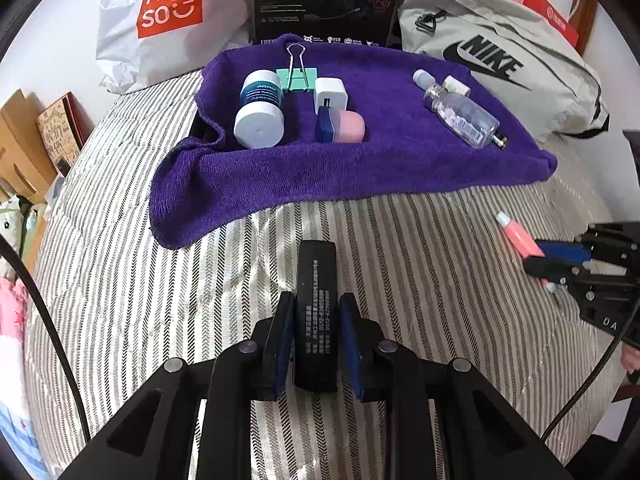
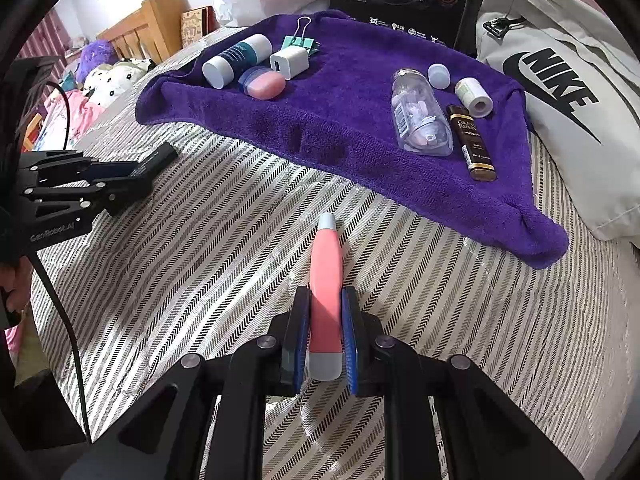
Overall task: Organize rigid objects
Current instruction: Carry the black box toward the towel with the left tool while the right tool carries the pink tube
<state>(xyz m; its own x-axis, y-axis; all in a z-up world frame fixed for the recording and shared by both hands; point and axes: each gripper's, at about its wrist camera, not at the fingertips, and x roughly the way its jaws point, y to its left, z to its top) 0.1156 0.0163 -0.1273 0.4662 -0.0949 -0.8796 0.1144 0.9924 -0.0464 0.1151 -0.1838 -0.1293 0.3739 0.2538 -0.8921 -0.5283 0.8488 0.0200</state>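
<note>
My left gripper (image 1: pixel 316 312) is shut on a black rectangular bar (image 1: pixel 316 312) with white print, held over the striped bedspread; it also shows in the right wrist view (image 2: pixel 154 158). My right gripper (image 2: pixel 326 312) is shut on a pink tube (image 2: pixel 327 288) with pale grey ends, also seen in the left wrist view (image 1: pixel 520 238). A purple towel (image 1: pixel 360 168) lies ahead. On it, at the left, lie a white jar (image 1: pixel 260 108), a green binder clip (image 1: pixel 296 74), a white charger (image 1: pixel 330 94) and a pink-and-blue case (image 1: pixel 340 126). At the right lie a clear bottle (image 2: pixel 420 114), a brown tube (image 2: pixel 472 144) and a small white bottle (image 2: pixel 474 96).
A white Miniso bag (image 1: pixel 160 20), a black box (image 1: pixel 324 0) and a grey Nike bag (image 1: pixel 500 64) stand behind the towel. A wooden headboard (image 2: pixel 144 24) and soft toys (image 2: pixel 104 68) are at the far left. The striped bedspread (image 1: pixel 160 280) lies between the grippers and the towel.
</note>
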